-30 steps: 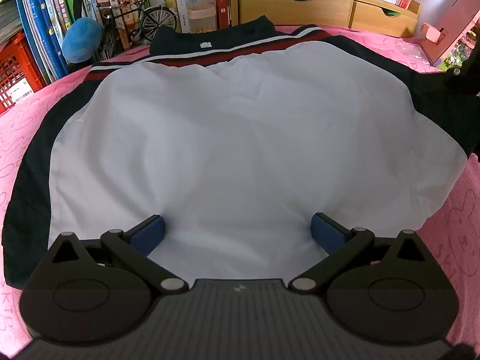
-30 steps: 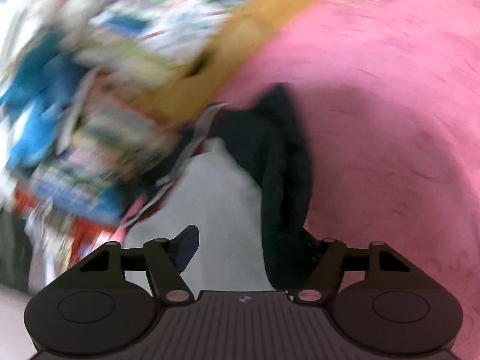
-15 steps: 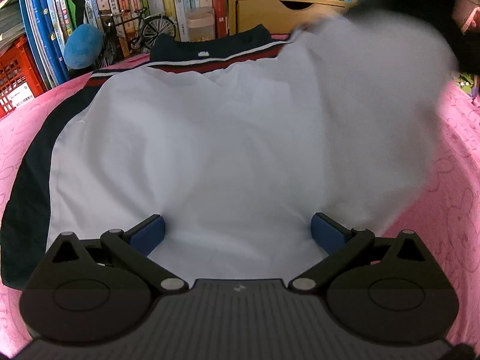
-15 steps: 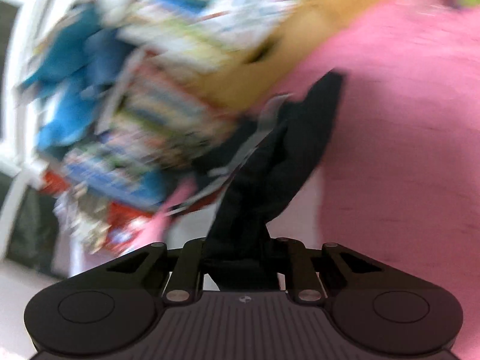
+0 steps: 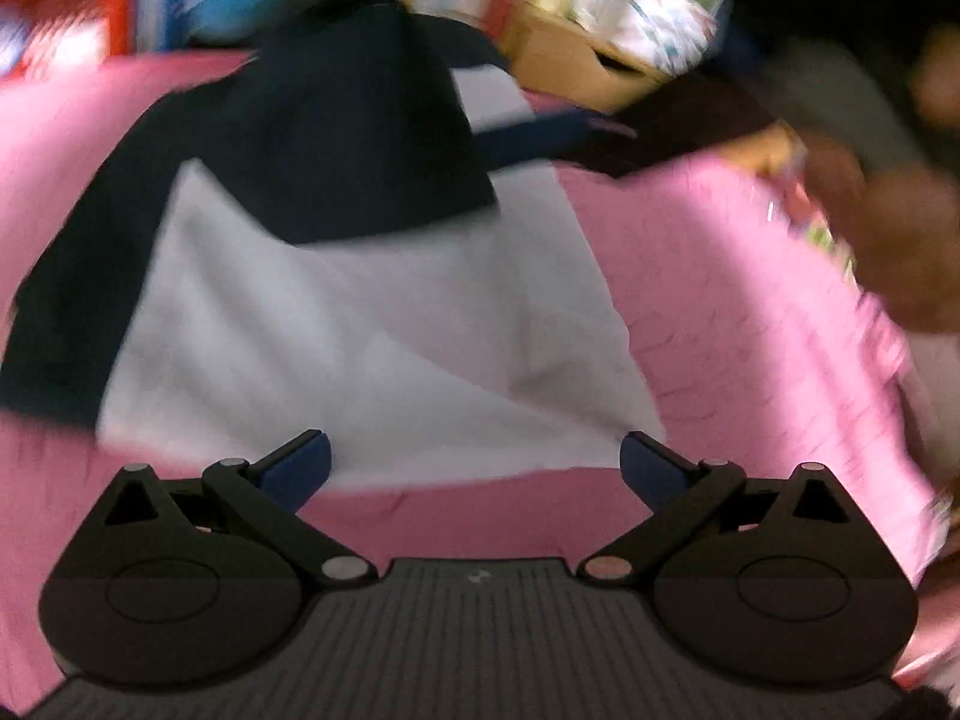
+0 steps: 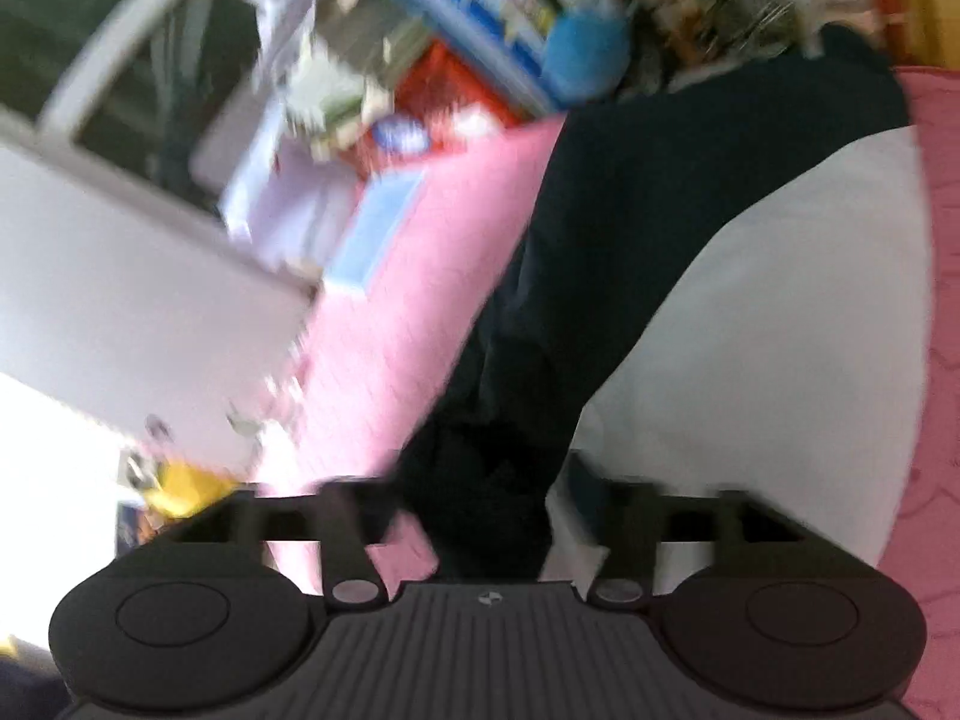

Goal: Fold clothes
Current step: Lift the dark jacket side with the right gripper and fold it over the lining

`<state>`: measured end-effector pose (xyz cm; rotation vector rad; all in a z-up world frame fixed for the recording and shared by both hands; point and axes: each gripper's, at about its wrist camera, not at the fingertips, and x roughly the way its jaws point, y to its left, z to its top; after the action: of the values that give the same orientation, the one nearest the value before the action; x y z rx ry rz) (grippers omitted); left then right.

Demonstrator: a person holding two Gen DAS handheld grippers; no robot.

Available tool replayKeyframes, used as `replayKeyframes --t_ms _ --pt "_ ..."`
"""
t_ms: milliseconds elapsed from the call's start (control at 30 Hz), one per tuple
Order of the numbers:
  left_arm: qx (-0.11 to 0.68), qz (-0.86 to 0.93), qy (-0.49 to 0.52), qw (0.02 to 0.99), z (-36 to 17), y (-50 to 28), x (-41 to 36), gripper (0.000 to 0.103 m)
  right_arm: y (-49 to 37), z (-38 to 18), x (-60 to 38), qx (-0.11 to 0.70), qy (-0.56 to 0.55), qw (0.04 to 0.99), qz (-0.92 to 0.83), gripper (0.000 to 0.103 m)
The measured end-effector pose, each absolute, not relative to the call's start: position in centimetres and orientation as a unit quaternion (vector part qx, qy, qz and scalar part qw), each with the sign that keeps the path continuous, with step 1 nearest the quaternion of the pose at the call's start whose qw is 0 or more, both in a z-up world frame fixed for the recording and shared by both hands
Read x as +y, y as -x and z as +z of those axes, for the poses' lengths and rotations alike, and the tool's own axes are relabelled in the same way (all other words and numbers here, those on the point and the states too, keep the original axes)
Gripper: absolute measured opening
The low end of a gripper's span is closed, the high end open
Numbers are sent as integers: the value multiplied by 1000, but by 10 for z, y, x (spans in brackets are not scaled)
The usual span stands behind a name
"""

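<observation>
Garment: white-and-navy jersey [image 5: 372, 324] lies on the pink blanket [image 5: 750, 312].
Change: its dark sleeve [image 5: 360, 138], previously spread outward, is now laid across the white body; first fold judged done.
Right gripper [image 6: 480, 516]: jaws opening, dark sleeve cloth between them, released.
Left gripper [image 5: 474, 468]: spread wide, empty, above the hem.
Unclear: heavy motion blur; shelf background unreadable.

jacket [image 5: 372, 324] is smooth matt cloth, white and navy, the pink blanket [image 5: 750, 330] looks like soft quilted fabric, left tool [image 5: 474, 468] is matt black plastic
</observation>
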<state>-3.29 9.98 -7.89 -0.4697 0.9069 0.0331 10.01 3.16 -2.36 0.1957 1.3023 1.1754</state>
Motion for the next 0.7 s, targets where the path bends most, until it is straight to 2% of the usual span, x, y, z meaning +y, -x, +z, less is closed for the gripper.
replayKeyframes --t_ms 33,167,300,333,400,433,567,700 --pt "426 19 253 868 -76 39 109 103 -102 -20 16 561 -109 641 512 85" --pt "379 21 327 866 -61 51 133 103 -110 -17 -45 542 -168 693 446 87" --pt "355 52 375 854 -64 46 150 103 -98 -29 -83 546 -123 748 356 87" --pt "367 84 374 848 -68 45 153 100 -92 -34 -90 551 -104 757 336 87" --pt "385 143 371 833 -77 43 161 82 -81 -45 -99 562 -75 763 311 87" --pt "382 155 368 833 -78 46 166 69 -75 -50 -101 566 -61 765 301 87" --pt "387 189 336 838 -68 56 178 60 -49 -65 -105 570 -6 772 279 87" --pt "391 223 314 836 -54 73 184 60 -33 -75 -99 567 33 775 277 87"
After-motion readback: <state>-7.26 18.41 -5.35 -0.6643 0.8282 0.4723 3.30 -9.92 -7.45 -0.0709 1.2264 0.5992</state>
